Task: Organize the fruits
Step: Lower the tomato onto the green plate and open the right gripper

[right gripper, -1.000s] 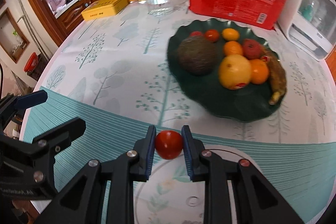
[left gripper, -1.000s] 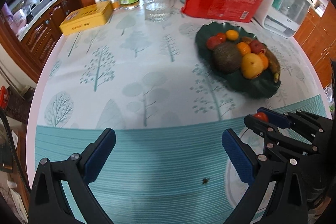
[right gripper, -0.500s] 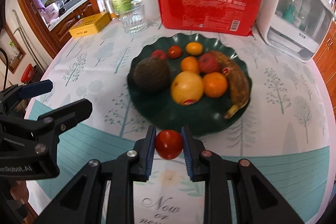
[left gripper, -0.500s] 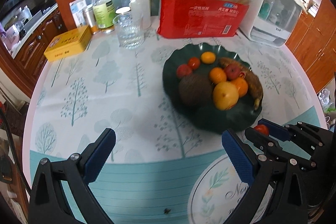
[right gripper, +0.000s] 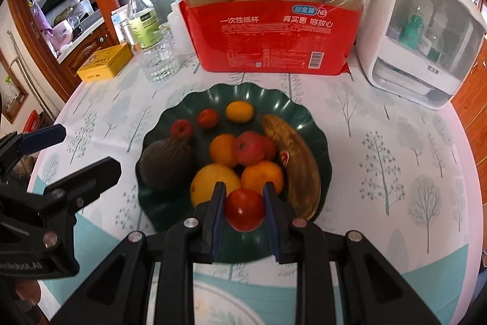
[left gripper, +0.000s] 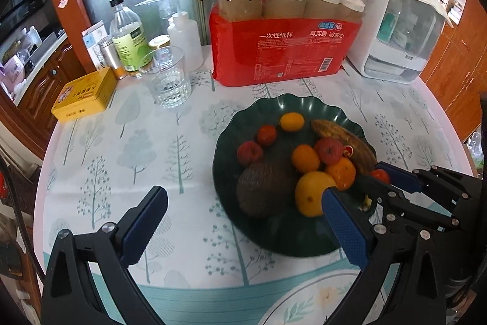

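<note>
My right gripper point(right gripper: 244, 203) is shut on a red tomato point(right gripper: 245, 210) and holds it over the near rim of a dark green scalloped plate point(right gripper: 170, 118). The plate holds an avocado point(right gripper: 166, 165), a large yellow orange point(right gripper: 213, 183), several small oranges and red fruits, and a brown banana point(right gripper: 295, 163). In the left wrist view my left gripper point(left gripper: 240, 221) is open and empty, to the left of the plate point(left gripper: 231, 127). The right gripper point(left gripper: 392, 181) with the tomato point(left gripper: 380, 175) shows there at the plate's right rim.
At the back stand a red pack of paper cups point(left gripper: 283, 51), a white dispenser box point(left gripper: 398, 29), a glass tumbler point(left gripper: 167, 81), bottles point(left gripper: 127, 35) and a yellow tin point(left gripper: 85, 95). A round white placemat point(left gripper: 310, 303) lies at the table's near edge.
Both grippers have moved forward toward the plate. The tomato stays gripped in the right gripper and now hangs over the plate's near rim. The left gripper stays open.
</note>
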### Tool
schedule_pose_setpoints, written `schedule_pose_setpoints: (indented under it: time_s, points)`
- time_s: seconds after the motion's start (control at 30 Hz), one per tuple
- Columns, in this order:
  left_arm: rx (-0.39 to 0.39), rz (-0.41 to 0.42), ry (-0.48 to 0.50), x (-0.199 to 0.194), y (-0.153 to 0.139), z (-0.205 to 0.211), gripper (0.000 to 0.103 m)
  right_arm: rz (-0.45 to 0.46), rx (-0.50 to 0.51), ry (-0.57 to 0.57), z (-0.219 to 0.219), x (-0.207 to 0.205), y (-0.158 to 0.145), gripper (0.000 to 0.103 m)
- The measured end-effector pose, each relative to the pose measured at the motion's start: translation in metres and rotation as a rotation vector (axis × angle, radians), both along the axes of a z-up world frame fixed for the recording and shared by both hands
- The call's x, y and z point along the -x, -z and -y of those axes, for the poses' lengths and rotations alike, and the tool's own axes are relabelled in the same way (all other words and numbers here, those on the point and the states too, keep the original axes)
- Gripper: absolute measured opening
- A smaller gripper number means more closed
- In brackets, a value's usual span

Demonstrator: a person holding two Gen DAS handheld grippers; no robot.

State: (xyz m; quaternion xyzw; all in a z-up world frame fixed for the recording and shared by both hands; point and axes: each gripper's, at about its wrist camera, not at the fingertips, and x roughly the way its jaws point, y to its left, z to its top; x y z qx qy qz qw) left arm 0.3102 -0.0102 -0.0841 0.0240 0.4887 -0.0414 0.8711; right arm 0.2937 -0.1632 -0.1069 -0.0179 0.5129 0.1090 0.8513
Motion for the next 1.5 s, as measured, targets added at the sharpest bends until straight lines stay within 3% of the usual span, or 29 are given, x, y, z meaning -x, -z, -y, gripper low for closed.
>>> schedule_pose_setpoints:
  time_s: [0.6, 0.83, 1.5]
  points:
    - [-0.004, -0.055, -0.032, -0.021, 0.021, -0.002, 0.101, -0.085, -0.038, 0.022, -0.002, -0.032, 0.038, 0.028]
    - [-0.006, -0.071, -0.038, -0.018, 0.024, -0.007, 0.101, -0.078, -0.069, 0.026, -0.001, -0.03, 0.033, 0.048]
    - [-0.014, -0.041, -0.06, 0.006, 0.004, -0.006, 0.101, -0.041, -0.032, 0.002, -0.003, -0.008, 0.013, 0.049]
